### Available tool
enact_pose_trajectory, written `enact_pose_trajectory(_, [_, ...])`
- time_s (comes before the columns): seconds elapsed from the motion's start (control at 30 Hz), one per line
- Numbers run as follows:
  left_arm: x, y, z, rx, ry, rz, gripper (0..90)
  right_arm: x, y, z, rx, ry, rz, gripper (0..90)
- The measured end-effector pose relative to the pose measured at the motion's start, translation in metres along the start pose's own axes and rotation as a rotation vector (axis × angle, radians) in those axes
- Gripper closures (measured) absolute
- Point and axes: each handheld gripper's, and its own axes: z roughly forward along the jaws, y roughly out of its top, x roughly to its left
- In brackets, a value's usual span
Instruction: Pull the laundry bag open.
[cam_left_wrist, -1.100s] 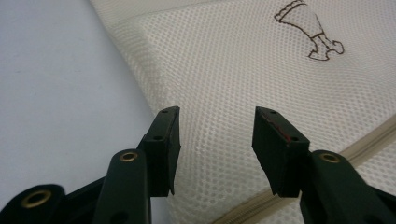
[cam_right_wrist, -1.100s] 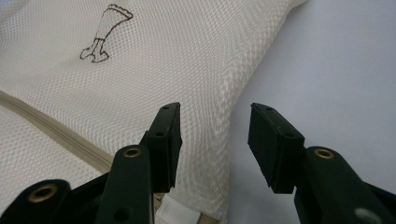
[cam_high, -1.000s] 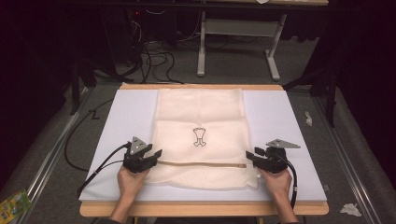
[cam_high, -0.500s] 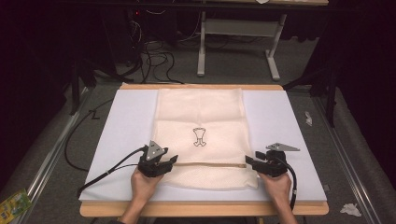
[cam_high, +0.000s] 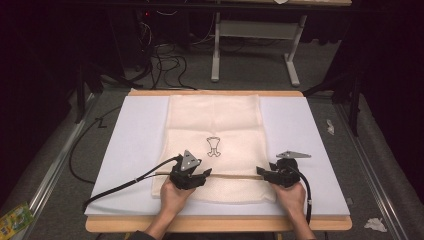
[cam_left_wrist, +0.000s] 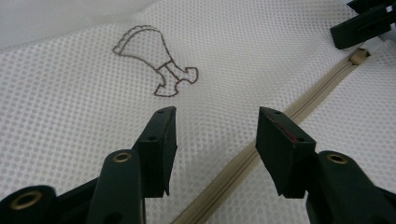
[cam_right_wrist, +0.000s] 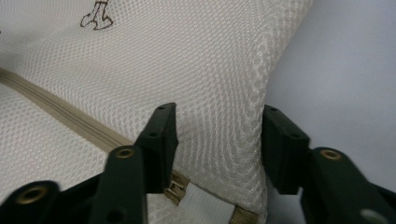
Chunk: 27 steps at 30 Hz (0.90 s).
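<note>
The mesh bag (cam_high: 215, 145) lies flat on the white pad (cam_high: 130, 145), near its middle, with its near edge close to my side of the table (cam_high: 215, 225). A tan zipper (cam_high: 230, 175) runs across the bag near that edge, and a small brown outline drawing (cam_high: 214, 146) sits just beyond it on the mesh.

My left gripper (cam_high: 200, 176) hovers over the zipper left of the bag's middle. In the left gripper view (cam_left_wrist: 212, 135) my jaws stand well apart and have just been opening a little more. Between them I see mesh and the zipper (cam_left_wrist: 261, 149) slanting past the right jaw, and neither pad presses on either. The drawing (cam_left_wrist: 156, 70) lies just ahead of them.

My right gripper (cam_high: 262, 174) is at the zipper's right end, near the bag's right edge. In the right gripper view (cam_right_wrist: 217, 144) its jaws have just been closing but are still wide. A bulge of mesh (cam_right_wrist: 219, 116) rises between them, and I cannot tell whether the pads touch it. The zipper (cam_right_wrist: 70, 116) ends under the left jaw. The pad (cam_right_wrist: 345, 70) shows bare beyond the bag's edge.
</note>
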Motion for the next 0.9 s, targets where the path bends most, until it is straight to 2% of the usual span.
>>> enact_pose_trajectory(0.07, [-0.002,0.002,0.003,0.006,-0.004,0.007,48.4,0.002,0.000,0.001,0.006,-0.010,-0.016,62.2])
enact_pose_trajectory(0.2, [-0.004,0.006,0.009,0.025,-0.024,-0.005,48.3,0.001,-0.001,0.000,0.004,-0.017,-0.035,71.8])
enact_pose_trajectory(0.33, [-0.009,0.011,0.014,0.027,-0.034,0.013,48.1,0.000,0.000,-0.001,0.008,-0.013,-0.065,83.3])
enact_pose_trajectory(0.53, [-0.018,0.020,0.020,0.022,-0.058,0.019,47.9,-0.002,0.003,-0.007,-0.011,0.037,-0.075,86.6])
enact_pose_trajectory(0.7, [-0.026,0.024,0.024,0.030,-0.087,0.022,48.6,-0.002,0.008,-0.013,-0.018,0.054,-0.076,87.3])
enact_pose_trajectory(0.8, [-0.035,0.030,0.029,0.036,-0.130,0.018,49.2,-0.001,0.013,-0.017,-0.033,0.070,-0.080,87.5])
enact_pose_trajectory(0.9, [-0.044,0.034,0.031,0.031,-0.145,0.036,49.8,0.000,0.017,-0.020,-0.048,0.086,-0.088,87.6])
